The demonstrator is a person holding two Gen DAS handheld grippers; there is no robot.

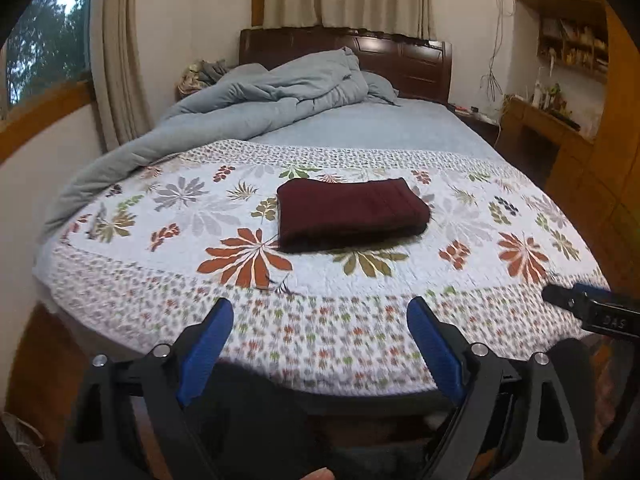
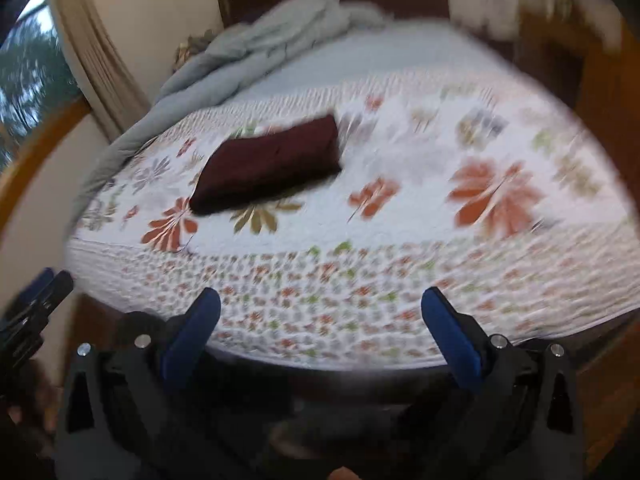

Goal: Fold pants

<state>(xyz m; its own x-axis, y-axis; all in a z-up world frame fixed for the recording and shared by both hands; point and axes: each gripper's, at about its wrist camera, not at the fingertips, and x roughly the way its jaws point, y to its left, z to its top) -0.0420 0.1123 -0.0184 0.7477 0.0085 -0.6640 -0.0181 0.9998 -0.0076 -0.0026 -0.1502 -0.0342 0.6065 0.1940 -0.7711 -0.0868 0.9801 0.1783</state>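
Out in the middle of the flowered bedspread [image 1: 120, 304] sit the pants [image 1: 352, 214], dark maroon, already squared up into a tidy thick rectangle. The long side runs left to right across the bed, with a slight tilt in the right wrist view [image 2: 268, 164], and the layered fold edge faces the foot of the bed where the person stands.

Nothing is touching them. Both grippers are back at the near edge of the bed, well apart from the bundle, pointing down and across at it. The left gripper [image 1: 320, 320] has its blue pads spread wide with nothing between them, just bedspread showing through the gap. The right gripper [image 2: 320, 312] is the same: jaws wide, empty. Its tip also pokes into the left view at the right edge [image 1: 560, 296].

From the left one the pants lie nearly straight ahead, only a touch right of center. From the right one they sit ahead and clearly off to the left. So I'd say the left is better lined up if anything needs a nudge. Honestly though, the fold looks finished to me.

Beyond that there's a rumpled grey-blue comforter [image 1: 280, 92] up by the headboard [image 1: 404, 60].
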